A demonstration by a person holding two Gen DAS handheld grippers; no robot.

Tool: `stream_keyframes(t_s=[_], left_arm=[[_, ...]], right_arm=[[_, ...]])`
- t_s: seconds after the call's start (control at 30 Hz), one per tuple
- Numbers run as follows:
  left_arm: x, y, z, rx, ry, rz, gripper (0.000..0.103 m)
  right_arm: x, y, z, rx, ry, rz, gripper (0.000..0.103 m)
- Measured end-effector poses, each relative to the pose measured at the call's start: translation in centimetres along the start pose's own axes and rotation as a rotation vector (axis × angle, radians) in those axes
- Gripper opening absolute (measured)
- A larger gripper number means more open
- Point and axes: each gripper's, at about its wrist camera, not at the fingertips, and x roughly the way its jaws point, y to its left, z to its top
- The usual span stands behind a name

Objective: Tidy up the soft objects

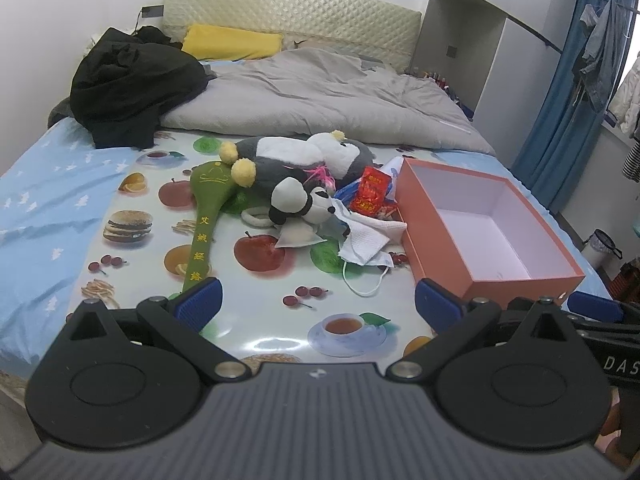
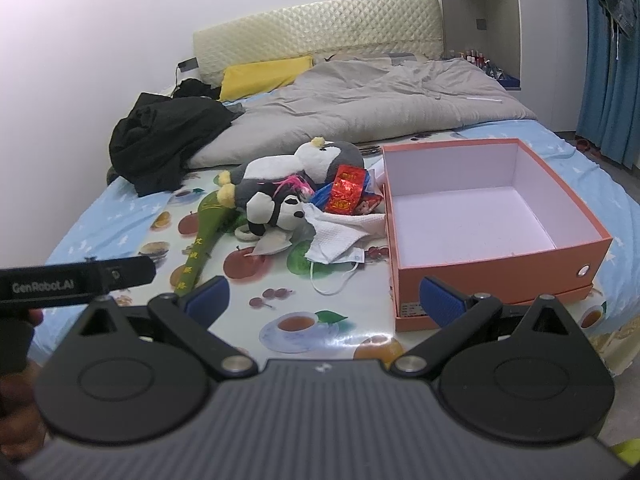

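Item: my left gripper (image 1: 316, 300), fingers spread, empty, low over the mat (image 1: 248, 320). Item: my right gripper (image 2: 324, 298), likewise spread and empty. Item: soft pile at 12 o'clock: panda (image 1: 298, 202), penguin (image 1: 304, 156), cloth (image 1: 368, 236), mask (image 1: 370, 276). Item: box (image 1: 528, 280), open, empty, at 2 o'clock, touching the pile's edge. Step (my judgement): first pick; take the panda by its body, clear of the cloth, then lift over the box wall. The right view alone shows the box label (image 2: 412, 309) and grommet (image 2: 584, 271); the left alone shows hung clothes (image 1: 596, 48).
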Motion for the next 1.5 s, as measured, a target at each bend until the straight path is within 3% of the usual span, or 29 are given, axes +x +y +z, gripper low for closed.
stream_keyframes(t_s=[1.1, 1.5], left_arm=[[0.1, 0.0, -0.2, -0.002, -0.01, 0.012, 0.103], [1.6, 0.1, 0.1, 0.0, 0.036, 0.015, 0.103]], right_arm=[[0.6, 0.4, -0.5, 0.021, 0.034, 0.01, 0.103], [1.4, 0.4, -0.7, 0.035, 0.049, 0.003, 0.103]])
